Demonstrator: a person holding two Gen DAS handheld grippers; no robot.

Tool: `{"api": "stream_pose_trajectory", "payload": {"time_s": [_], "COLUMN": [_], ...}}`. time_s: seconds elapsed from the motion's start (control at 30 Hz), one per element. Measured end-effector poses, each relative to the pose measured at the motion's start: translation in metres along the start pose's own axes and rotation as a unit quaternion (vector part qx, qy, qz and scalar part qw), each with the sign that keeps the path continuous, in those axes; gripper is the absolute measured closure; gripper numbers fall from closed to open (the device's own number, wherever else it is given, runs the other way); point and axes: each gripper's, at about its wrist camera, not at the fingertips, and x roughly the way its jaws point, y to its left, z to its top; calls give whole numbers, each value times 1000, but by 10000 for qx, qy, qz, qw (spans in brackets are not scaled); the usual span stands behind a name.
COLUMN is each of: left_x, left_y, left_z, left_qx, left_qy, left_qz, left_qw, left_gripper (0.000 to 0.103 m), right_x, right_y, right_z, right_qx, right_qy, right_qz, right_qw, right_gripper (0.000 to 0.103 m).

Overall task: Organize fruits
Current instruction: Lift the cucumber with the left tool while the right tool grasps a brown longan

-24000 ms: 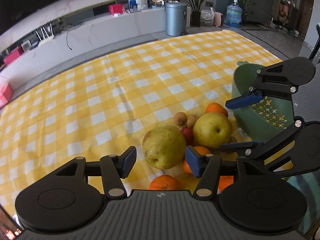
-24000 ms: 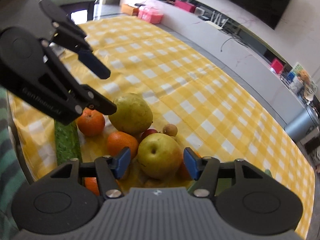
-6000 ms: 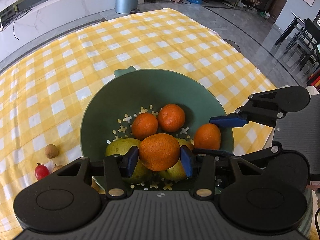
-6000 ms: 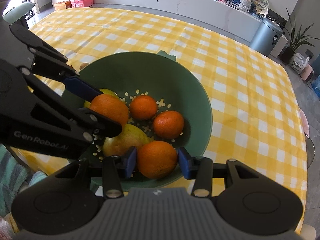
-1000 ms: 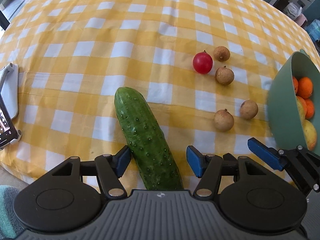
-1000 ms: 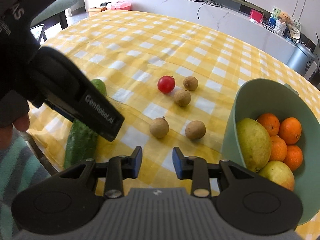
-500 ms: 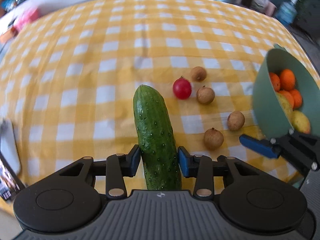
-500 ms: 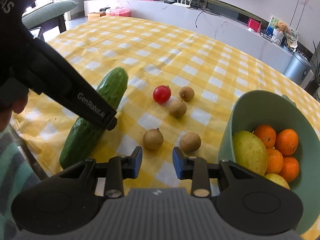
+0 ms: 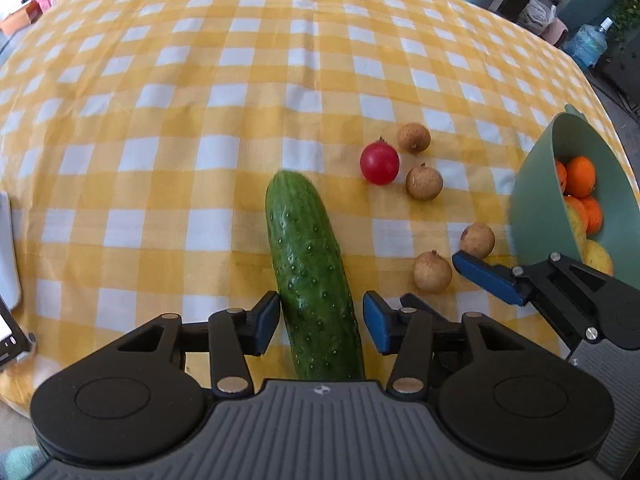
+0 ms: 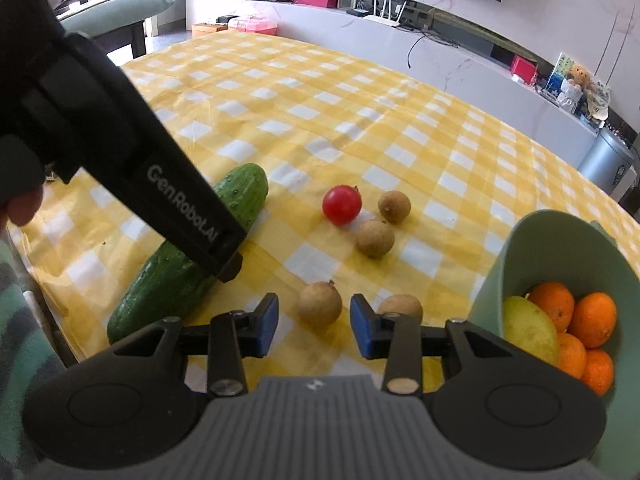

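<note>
The left gripper (image 9: 320, 322) has just been opening; its pads straddle the cucumber (image 9: 310, 264), whose near end is cut off behind its body, grip loosened. The right gripper (image 10: 314, 324) has just been opening, empty, a longan (image 10: 320, 305) just ahead. Only the right wrist view shows the cucumber's near end by the tablecloth (image 10: 320, 92) edge. Right of both, the green bowl (image 10: 556, 248) holds oranges.

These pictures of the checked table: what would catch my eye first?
Probably the big green cucumber lying on the yellow checked cloth, between the open blue pads of the left tool. Next, the lone red tomato among small brown fruits, and the green bowl of oranges at the right.
</note>
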Motion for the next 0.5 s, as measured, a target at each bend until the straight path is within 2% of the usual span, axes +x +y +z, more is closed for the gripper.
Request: {"api": "stream_pose_trajectory", "payload": {"time_s": [0.1, 0.17, 0.23, 0.3, 0.4, 0.5], "left_x": [3, 4, 3, 3, 3, 3], "left_y": [2, 3, 4, 5, 6, 5], "left_z": [-3, -4, -4, -4, -4, -4], "left_qx": [-92, -160, -155, -193, -261, -270], "left_qy": [-39, -90, -121, -131, -131, -132], "left_qz": [-8, -21, 27, 18, 17, 57], "left_qw": [10000, 9998, 9998, 9997, 9996, 9995], "left_gripper": [48, 53, 58, 59, 60, 60], "right_x": [1, 3, 5, 6, 7, 7], "right_y": [1, 1, 2, 1, -1, -2], "right_z": [0, 0, -1, -3, -2, -3], "right_qx": [-12, -21, -31, -11, 37, 34], "right_qy": [-3, 15, 44, 58, 90, 97], "right_qz": [3, 9, -31, -50, -70, -65], "right_qw": [10000, 10000, 10000, 10000, 9999, 9999], "right_gripper": [68, 73, 74, 75, 81, 81]}}
